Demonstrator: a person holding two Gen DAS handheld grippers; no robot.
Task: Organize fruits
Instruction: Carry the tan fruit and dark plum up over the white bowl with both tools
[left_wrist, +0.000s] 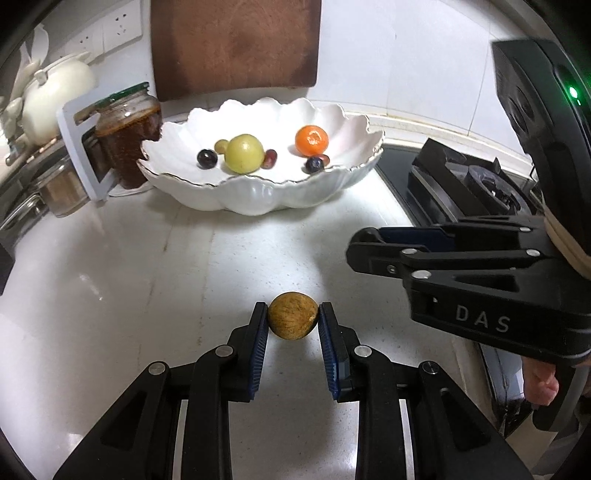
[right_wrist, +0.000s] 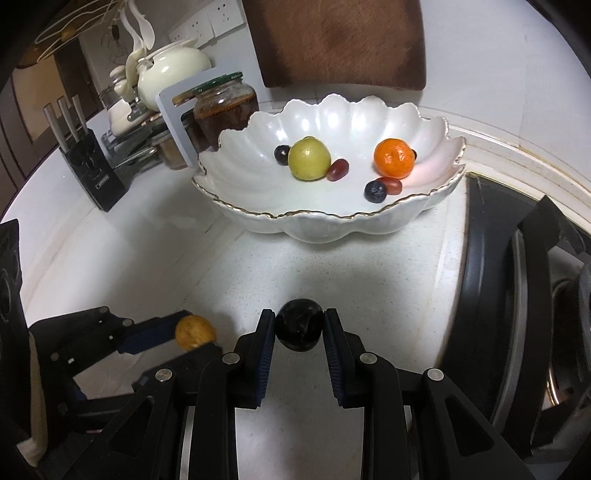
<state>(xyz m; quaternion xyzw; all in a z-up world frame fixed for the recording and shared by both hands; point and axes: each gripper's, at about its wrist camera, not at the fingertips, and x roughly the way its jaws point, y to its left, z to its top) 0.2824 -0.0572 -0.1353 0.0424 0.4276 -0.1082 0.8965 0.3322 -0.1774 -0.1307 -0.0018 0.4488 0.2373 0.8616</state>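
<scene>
A rough brown fruit (left_wrist: 292, 319) sits pinched between the blue-padded fingers of the left gripper (left_wrist: 292, 320), held narrow on it in front of the scalloped white bowl (left_wrist: 258, 192) on a pale kitchen counter (left_wrist: 147, 277). Just to that gripper's right, the right gripper (right_wrist: 300, 328) is clamped equally narrow on a glossy black fruit (right_wrist: 300, 329), also on the near side of the bowl; whether either fruit touches the counter cannot be told. Inside the bowl, a yellow-green fruit (right_wrist: 308, 158) lies left of centre with a dark grape (right_wrist: 282, 154) behind it and a red grape (right_wrist: 337, 170) at its right, while an orange tangerine (right_wrist: 393, 157) rests toward the bowl's right, with a dark blue berry (right_wrist: 375, 191) and a red oblong fruit (right_wrist: 391, 184) touching each other in front of it near the gold-edged rim. To the left of the bowl, touching or nearly touching its rim, stands a glass jar with a green lid (right_wrist: 225, 107), partly behind a pale flat stand (right_wrist: 173, 122). Farther left of the bowl are a cream teapot (right_wrist: 173, 72) and a black knife block (right_wrist: 94, 173). Behind the bowl, a brown wooden cutting board (right_wrist: 340, 40) leans upright against the white wall. To the bowl's right lies a black stove top (right_wrist: 517, 295). A hand (left_wrist: 541, 380) grips the right gripper's handle.
</scene>
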